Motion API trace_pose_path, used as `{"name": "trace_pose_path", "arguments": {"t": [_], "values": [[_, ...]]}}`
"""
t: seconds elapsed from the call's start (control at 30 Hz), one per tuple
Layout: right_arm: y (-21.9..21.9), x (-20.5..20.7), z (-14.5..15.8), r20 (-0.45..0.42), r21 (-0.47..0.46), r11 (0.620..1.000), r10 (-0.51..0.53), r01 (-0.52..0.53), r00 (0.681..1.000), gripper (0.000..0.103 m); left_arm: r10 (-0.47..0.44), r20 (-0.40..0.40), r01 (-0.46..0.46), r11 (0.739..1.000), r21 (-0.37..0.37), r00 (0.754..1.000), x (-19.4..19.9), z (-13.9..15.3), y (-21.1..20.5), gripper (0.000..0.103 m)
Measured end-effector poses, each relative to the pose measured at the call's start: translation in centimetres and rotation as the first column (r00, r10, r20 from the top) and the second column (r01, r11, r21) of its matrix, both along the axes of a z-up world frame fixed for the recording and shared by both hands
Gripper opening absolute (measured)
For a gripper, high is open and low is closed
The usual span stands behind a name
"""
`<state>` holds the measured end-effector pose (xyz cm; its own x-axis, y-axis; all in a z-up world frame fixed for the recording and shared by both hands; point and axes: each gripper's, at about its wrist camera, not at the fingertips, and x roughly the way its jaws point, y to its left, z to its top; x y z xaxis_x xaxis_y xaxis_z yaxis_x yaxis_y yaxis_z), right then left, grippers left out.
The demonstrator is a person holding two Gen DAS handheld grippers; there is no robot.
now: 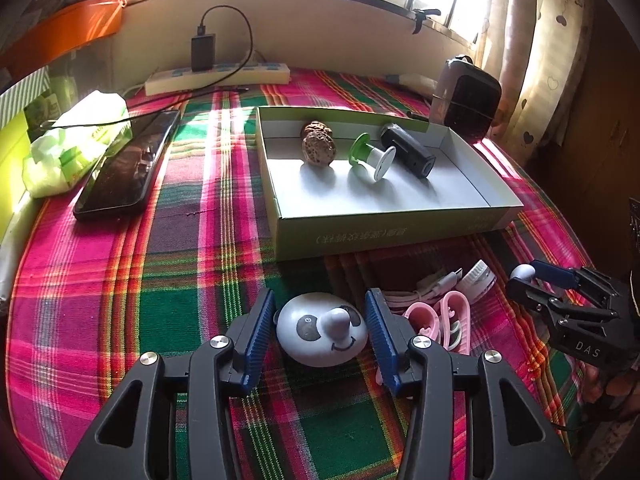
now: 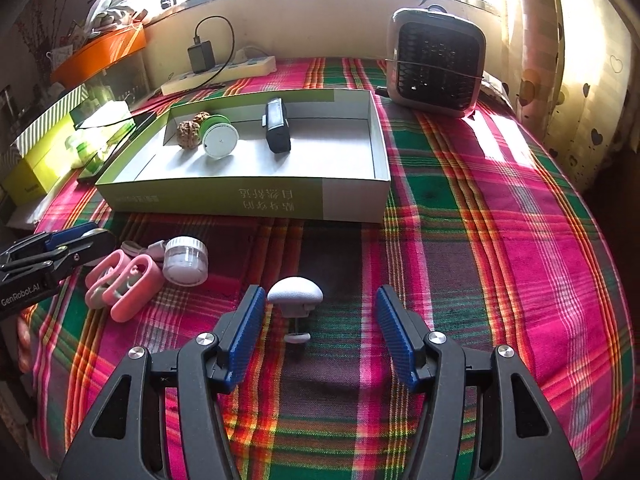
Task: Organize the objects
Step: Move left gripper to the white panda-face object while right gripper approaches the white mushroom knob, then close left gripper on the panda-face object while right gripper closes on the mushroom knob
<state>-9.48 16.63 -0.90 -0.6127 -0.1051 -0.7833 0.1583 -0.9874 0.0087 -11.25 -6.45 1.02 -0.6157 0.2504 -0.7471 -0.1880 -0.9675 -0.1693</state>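
In the left wrist view my left gripper (image 1: 320, 334) is open over the plaid cloth. A white dome with a panda face (image 1: 320, 330) lies between its blue pads, which stand close beside it. In the right wrist view my right gripper (image 2: 320, 328) is also open. A small white mushroom-shaped knob (image 2: 295, 294) stands on the cloth near its left pad (image 2: 246, 332), apart from it. Behind both is a shallow green box (image 1: 380, 236) holding two walnuts (image 1: 316, 148), a green and white spool (image 1: 372, 156) and a black device (image 1: 408, 152).
Pink clips (image 2: 124, 284), a small clear jar (image 2: 186, 260) and a white cable (image 1: 432, 286) lie between the grippers. A phone (image 1: 128, 164) and a tissue pack (image 1: 76, 140) lie at the left. A power strip (image 1: 216, 76) and a fan heater (image 2: 436, 64) stand at the back.
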Motion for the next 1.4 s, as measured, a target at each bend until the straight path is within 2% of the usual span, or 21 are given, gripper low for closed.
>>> {"name": "trace_pose_path", "arguments": {"t": [0.17,0.3,0.43,0.83,1.0,1.4], "values": [[0.1,0.1,0.0,-0.004,0.009,1.000,0.007,-0.007,1.000,0.054,0.001,0.000,-0.001,1.000,0.000,1.000,0.0,0.0,0.0,0.044],[-0.2,0.2,0.1,-0.012,0.013,1.000,0.022,-0.022,1.000,0.035,0.004,0.000,-0.004,1.000,-0.002,1.000,-0.1,0.0,0.0,0.044],[-0.5,0.3,0.1,-0.014,0.013,0.999,0.035,-0.035,0.999,0.028,0.007,0.000,-0.007,1.000,0.002,1.000,0.0,0.0,0.0,0.043],[-0.6,0.3,0.1,-0.014,0.010,0.999,0.036,-0.036,0.999,0.027,0.029,0.000,-0.029,1.000,0.008,1.000,0.4,-0.1,-0.1,0.042],[-0.5,0.3,0.1,-0.014,0.009,0.999,0.035,-0.035,0.999,0.027,0.038,-0.016,-0.038,0.999,0.008,0.999,0.6,0.3,-0.2,0.034],[-0.5,0.4,0.2,-0.015,0.008,1.000,0.030,-0.030,0.999,0.027,0.049,-0.011,-0.048,0.999,0.020,0.999,1.0,0.4,-0.4,0.034]]}}
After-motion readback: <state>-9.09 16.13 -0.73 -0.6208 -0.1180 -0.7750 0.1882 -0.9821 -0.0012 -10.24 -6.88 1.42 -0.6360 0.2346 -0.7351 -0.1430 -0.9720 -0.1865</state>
